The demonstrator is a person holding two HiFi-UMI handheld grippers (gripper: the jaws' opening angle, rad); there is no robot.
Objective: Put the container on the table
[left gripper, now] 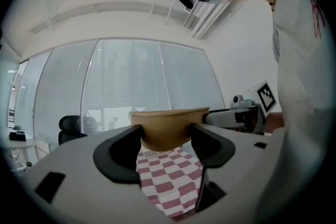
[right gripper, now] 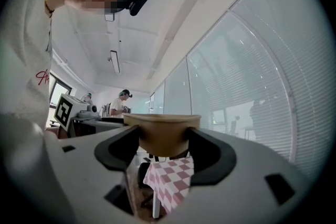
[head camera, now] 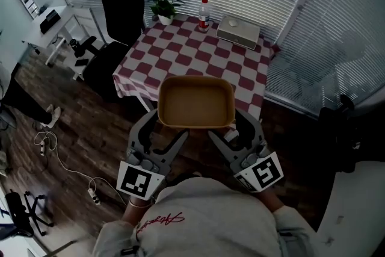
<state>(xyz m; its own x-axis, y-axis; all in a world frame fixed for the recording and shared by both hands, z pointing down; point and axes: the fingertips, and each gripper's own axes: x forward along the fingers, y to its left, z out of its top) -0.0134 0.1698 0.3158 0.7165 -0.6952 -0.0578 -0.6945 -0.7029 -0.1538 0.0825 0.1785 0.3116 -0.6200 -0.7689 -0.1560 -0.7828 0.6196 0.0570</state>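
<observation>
A brown rectangular container (head camera: 195, 102), empty inside, is held in the air over the near edge of the red-and-white checked table (head camera: 180, 57). My left gripper (head camera: 161, 131) is shut on its near-left side and my right gripper (head camera: 236, 129) on its near-right side. In the left gripper view the container (left gripper: 169, 126) fills the gap between the black jaws of the left gripper (left gripper: 167, 139), with the tablecloth below. The right gripper view shows the same: the container (right gripper: 163, 134) is clamped in the right gripper (right gripper: 164, 141).
At the table's far side stand a potted plant (head camera: 163, 8), a bottle (head camera: 204, 14) and a grey box (head camera: 238, 31). A black office chair (head camera: 117, 15) is left of the table. Cables (head camera: 60, 159) lie on the wooden floor, and blinds cover the windows behind.
</observation>
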